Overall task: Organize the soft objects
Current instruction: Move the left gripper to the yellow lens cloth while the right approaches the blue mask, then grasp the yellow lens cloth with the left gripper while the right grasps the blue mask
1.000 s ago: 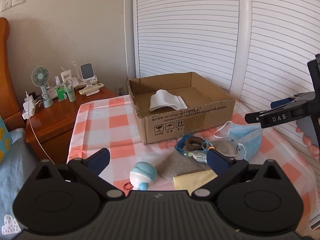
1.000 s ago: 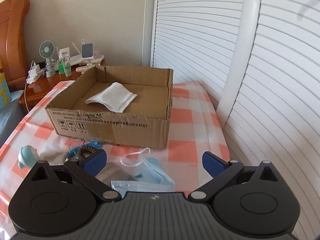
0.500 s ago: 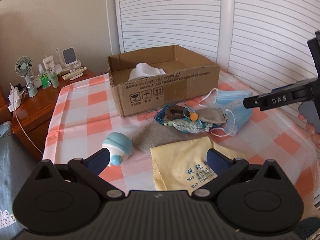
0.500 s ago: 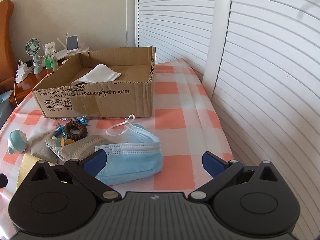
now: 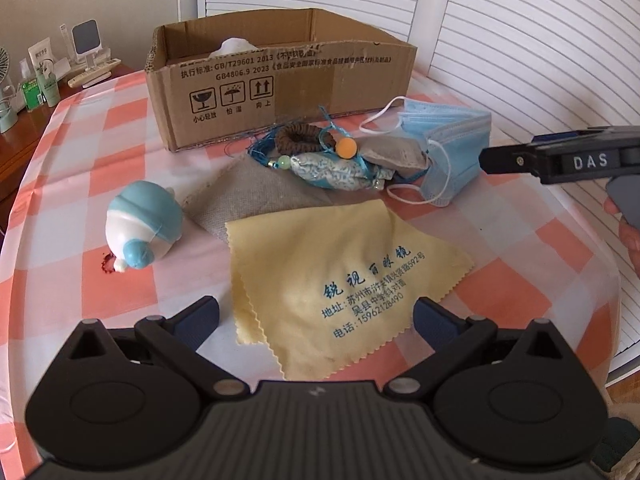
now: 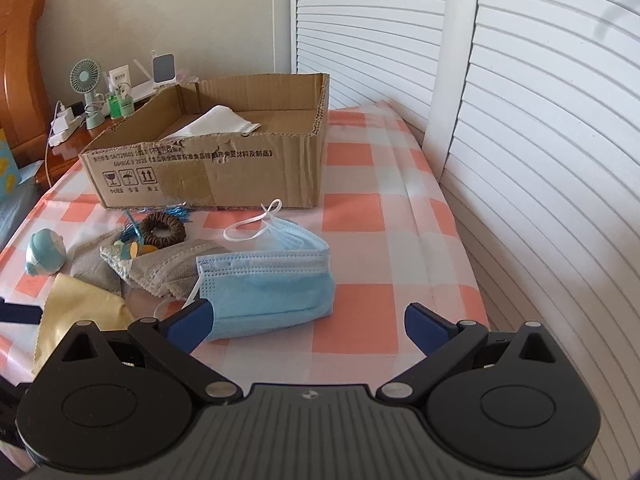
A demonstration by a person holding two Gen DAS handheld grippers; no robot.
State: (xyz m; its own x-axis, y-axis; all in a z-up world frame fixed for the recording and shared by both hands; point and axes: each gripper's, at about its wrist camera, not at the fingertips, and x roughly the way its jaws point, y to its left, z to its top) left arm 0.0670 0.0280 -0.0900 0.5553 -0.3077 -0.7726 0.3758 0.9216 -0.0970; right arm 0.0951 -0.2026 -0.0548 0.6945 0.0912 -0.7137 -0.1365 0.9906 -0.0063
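Blue pads on the left hand-held gripper (image 5: 316,316) stand wide apart and empty at the bottom of its view, straddling the near corner of the yellow lens cloth (image 5: 340,276), which lies flat on the checked table (image 5: 132,280). At mid frame, behind the cloth, a grey fabric square (image 5: 248,196) is partly covered by it, with a blue-and-white squishy toy (image 5: 140,232) to the left. The right hand-held gripper (image 6: 306,320) is likewise released and empty, low in its view, its left pad just beside the blue face mask (image 6: 268,284). Further up, a grey pouch (image 6: 168,268), brown hair tie (image 6: 164,230) and beaded blue cord lie tangled together in front of the cardboard box (image 6: 224,172), which already holds a white cloth (image 6: 212,124).

Likely risks: pinching the thin yellow cloth could catch the tablecloth too, or drag the grey square along. Lifting the mask may snag its ear loops on the pouch and cord, pulling the pile apart.
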